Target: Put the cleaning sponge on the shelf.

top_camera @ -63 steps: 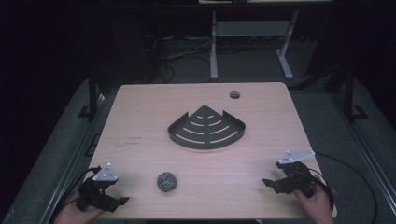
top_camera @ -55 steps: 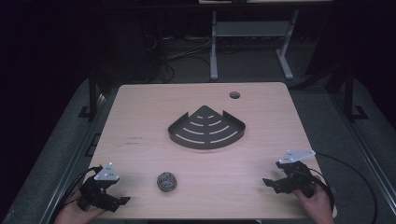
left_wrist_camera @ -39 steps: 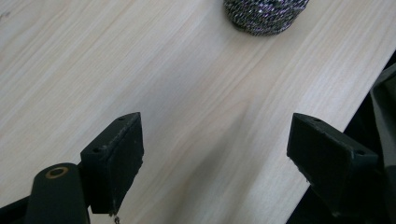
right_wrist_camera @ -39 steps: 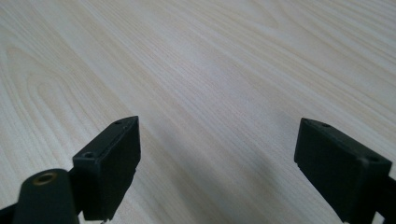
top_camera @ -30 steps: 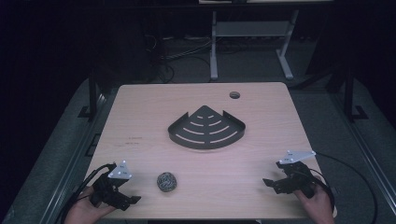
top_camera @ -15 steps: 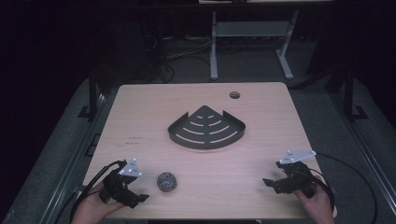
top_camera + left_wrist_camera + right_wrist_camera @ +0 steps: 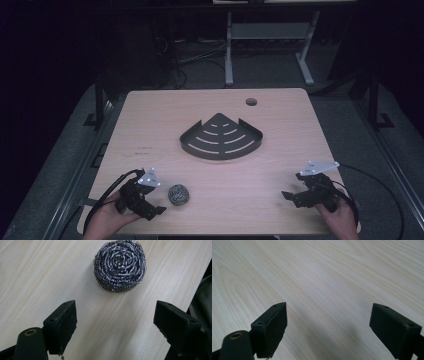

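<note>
Dark room, pale wood surface [image 7: 165,125]. Black slotted corner rack [image 7: 221,137] at centre; small dark hole [image 7: 251,101] near far edge. Steel-wool scourer [image 7: 178,193] near front edge, left of middle. Left tongs [image 7: 161,201] spread wide, just beside scourer, not touching. Right tongs [image 7: 294,194] at front right, spread, nothing between, over bare wood, well apart from scourer.

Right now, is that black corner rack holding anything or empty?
Empty. The rack shows only its bare slotted floor; the steel scourer lies apart on the table.
</note>
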### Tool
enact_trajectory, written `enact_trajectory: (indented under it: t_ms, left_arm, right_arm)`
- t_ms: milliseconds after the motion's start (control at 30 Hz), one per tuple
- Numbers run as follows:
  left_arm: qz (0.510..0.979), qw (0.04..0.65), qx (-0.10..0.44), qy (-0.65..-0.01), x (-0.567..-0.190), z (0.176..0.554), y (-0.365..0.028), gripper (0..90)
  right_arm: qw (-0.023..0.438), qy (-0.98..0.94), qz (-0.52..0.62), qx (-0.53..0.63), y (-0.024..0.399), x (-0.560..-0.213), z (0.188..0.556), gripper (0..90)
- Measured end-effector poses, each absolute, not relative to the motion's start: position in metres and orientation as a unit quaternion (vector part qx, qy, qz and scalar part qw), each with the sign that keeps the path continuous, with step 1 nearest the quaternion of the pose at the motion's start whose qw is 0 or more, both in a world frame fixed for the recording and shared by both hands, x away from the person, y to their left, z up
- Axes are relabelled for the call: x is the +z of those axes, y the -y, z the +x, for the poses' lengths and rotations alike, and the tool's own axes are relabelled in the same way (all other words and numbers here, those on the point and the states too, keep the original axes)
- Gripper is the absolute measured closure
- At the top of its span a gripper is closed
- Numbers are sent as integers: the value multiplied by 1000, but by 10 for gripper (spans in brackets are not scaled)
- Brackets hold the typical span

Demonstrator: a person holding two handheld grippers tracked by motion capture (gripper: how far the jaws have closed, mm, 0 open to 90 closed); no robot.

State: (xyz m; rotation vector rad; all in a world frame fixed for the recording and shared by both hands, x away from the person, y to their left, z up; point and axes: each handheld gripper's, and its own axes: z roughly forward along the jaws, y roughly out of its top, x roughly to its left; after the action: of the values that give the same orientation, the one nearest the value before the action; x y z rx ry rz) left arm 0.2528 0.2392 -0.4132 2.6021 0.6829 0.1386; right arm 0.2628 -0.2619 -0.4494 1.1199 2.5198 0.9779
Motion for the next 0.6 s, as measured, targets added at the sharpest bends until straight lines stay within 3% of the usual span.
enact_trajectory:
  t_ms: [600]
  left_arm:
    - [947,219,35,-234,-419,263,-219,182]
  right_arm:
    - [106,-856,380,333,263,-449,262,142]
